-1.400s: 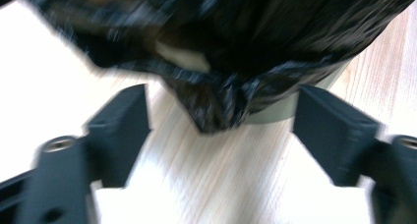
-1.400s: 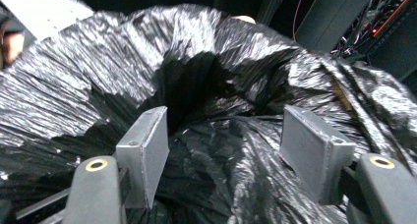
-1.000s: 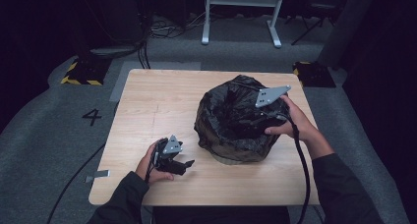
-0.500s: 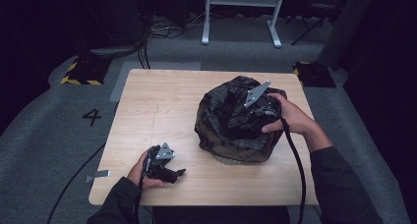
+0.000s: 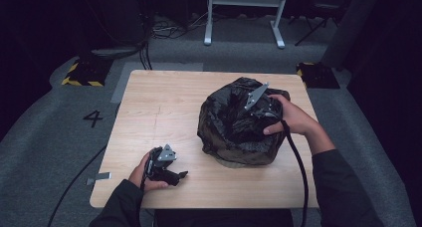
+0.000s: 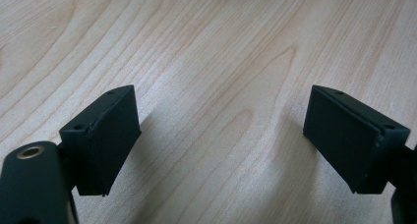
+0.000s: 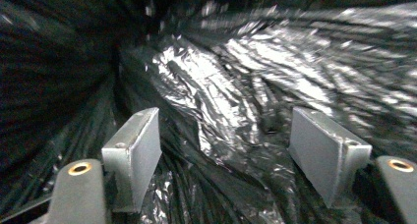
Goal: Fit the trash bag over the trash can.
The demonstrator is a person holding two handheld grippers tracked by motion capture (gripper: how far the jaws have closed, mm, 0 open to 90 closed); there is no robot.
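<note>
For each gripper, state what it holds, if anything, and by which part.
Nothing is held. The left gripper stands open over the bare table. The right gripper stands open at the black plastic bag, its pads clear of the film.

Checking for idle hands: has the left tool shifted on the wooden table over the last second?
Yes. The left tool slid back toward the table's near edge, away from the crumpled black plastic bag.

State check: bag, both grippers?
black plastic bag: crumpled, bulging, on the table, not gripped.
right gripper: at the bag's top, jaws open and just opened wider, creased plastic between them unpinched.
left gripper: low over bare wood at the near edge, jaws open, empty.
</note>
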